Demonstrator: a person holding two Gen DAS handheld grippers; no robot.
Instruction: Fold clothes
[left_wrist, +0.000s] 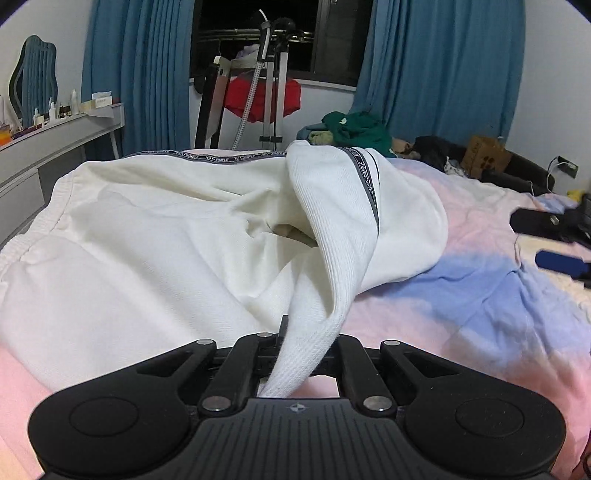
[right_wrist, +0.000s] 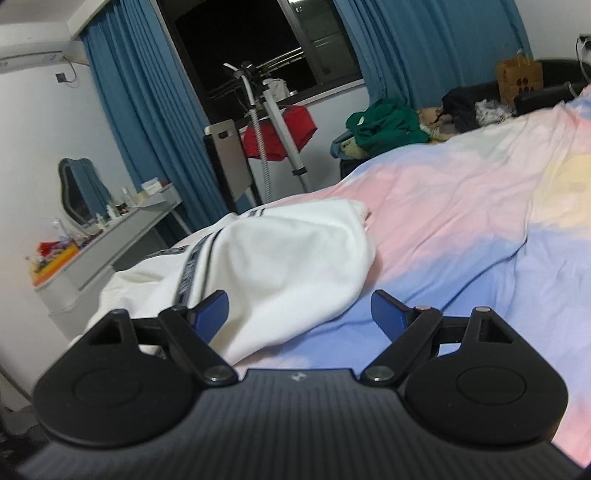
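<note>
Left tongs (left_wrist: 295, 354) clamped on white garment (left_wrist: 166, 236), right tongs (right_wrist: 301, 314) spread wide, empty, above bedsheet (right_wrist: 461, 221)

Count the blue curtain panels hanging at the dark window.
2. One blue curtain panel hangs left of the dark window, the other right of it. None seems hidden.

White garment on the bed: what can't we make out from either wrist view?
- Left wrist: left gripper fingertips, buried under the ribbed cuff.
- Left wrist: white garment type; folds hide its outline.
- Right wrist: garment's near-left part, behind the right gripper.
</note>
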